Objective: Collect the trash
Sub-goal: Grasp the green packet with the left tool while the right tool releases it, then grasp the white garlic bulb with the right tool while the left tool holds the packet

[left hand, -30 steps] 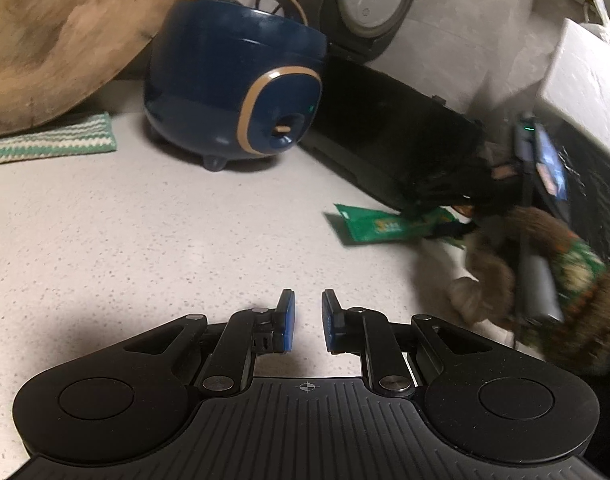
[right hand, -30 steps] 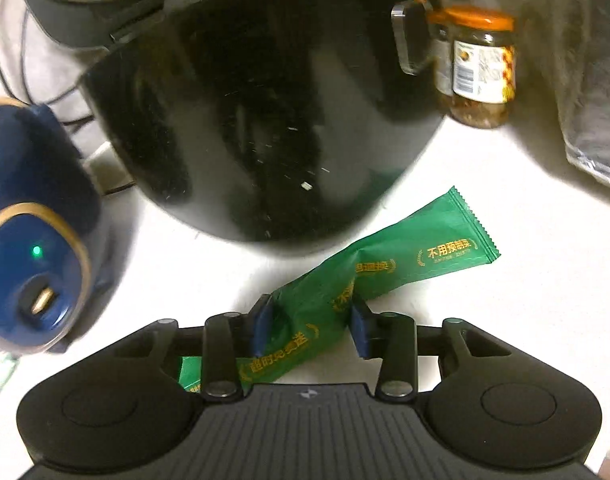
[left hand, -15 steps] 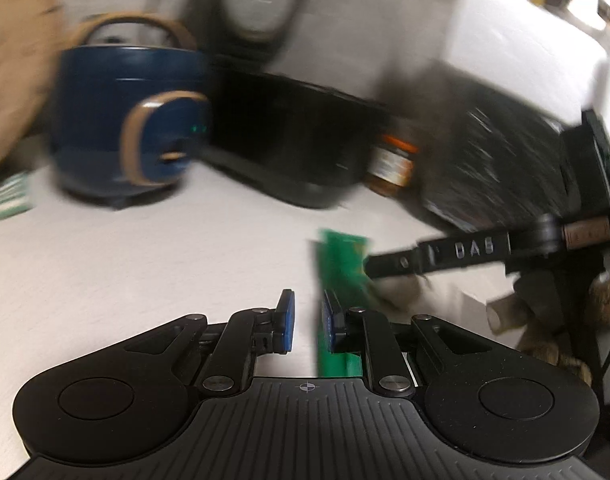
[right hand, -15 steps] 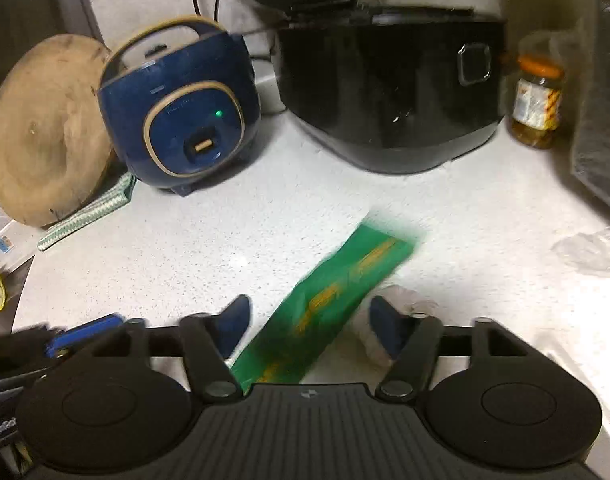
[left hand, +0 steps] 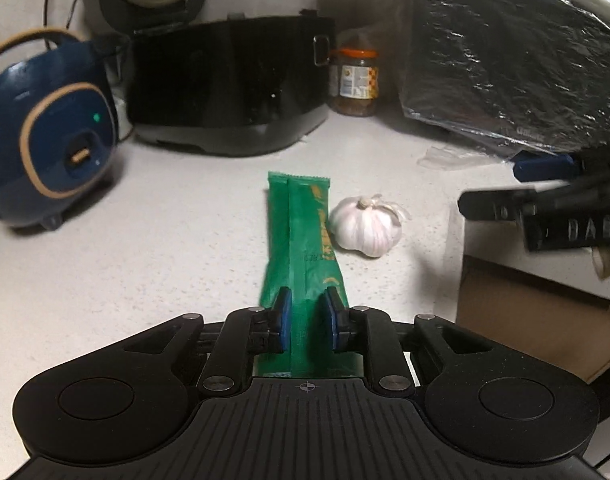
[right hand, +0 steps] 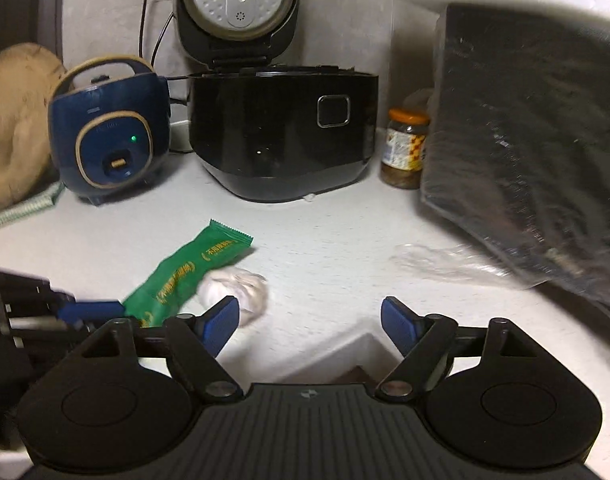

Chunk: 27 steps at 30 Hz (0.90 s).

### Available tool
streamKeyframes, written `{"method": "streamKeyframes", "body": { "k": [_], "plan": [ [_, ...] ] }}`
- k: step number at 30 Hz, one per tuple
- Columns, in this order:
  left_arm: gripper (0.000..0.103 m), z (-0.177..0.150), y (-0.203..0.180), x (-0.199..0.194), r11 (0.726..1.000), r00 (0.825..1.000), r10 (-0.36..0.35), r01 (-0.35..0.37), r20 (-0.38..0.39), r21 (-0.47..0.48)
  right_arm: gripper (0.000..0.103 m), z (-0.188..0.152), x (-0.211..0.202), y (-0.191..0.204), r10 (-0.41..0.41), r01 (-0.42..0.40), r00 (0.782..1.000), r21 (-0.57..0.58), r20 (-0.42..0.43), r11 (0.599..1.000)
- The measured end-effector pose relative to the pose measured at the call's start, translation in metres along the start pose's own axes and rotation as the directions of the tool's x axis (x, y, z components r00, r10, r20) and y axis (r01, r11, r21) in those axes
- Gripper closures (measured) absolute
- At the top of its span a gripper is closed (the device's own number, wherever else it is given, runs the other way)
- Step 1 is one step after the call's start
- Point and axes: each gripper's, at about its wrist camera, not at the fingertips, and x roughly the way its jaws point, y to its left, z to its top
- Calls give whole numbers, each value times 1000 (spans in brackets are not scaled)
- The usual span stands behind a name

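A long green snack wrapper (left hand: pixel 301 240) runs forward between the blue pads of my left gripper (left hand: pixel 307 314), which is shut on its near end. The wrapper also shows in the right wrist view (right hand: pixel 185 276), with the left gripper's fingers (right hand: pixel 89 312) holding its lower end. My right gripper (right hand: pixel 310 322) is open wide and empty, over the counter's front edge. It shows at the right of the left wrist view (left hand: pixel 545 184).
A garlic bulb (left hand: pixel 365 226) lies right beside the wrapper. Behind stand a blue cooker (right hand: pixel 109 136), an open black rice cooker (right hand: pixel 281 132), a jar (right hand: pixel 405 148) and a film-wrapped black appliance (right hand: pixel 525 140). Clear plastic film (right hand: pixel 445 264) lies at the right. The counter edge (right hand: pixel 345 356) drops away in front.
My right gripper has opened, let go of the green wrapper and pulled back to the right. My left gripper has swung right and closed on the wrapper's near end.
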Motion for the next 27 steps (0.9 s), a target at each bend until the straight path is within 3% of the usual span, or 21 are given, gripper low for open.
{"method": "streamKeyframes", "body": {
  "k": [13, 16, 20, 23, 27],
  "plan": [
    [70, -2, -11, 1, 997, 1000, 25, -25, -3, 76, 21, -20, 12, 4, 14, -14, 1000, 0, 0, 1000],
    [61, -3, -7, 3, 996, 999, 48, -47, -13, 71, 20, -26, 15, 14, 30, -30, 1000, -34, -4, 999],
    [58, -6, 5, 4, 999, 1000, -1, 1, -21, 40, 16, -31, 17, 29, 4, -4, 1000, -105, 7, 994],
    [58, -9, 7, 3, 997, 999, -33, 34, -14, 71, 16, -31, 16, 35, -14, 20, 999, -137, 44, 990],
    [58, -11, 7, 0, 997, 999, -42, 42, -12, 71, 16, -28, 11, 33, 90, -81, 994, -118, 67, 990]
  ]
}}
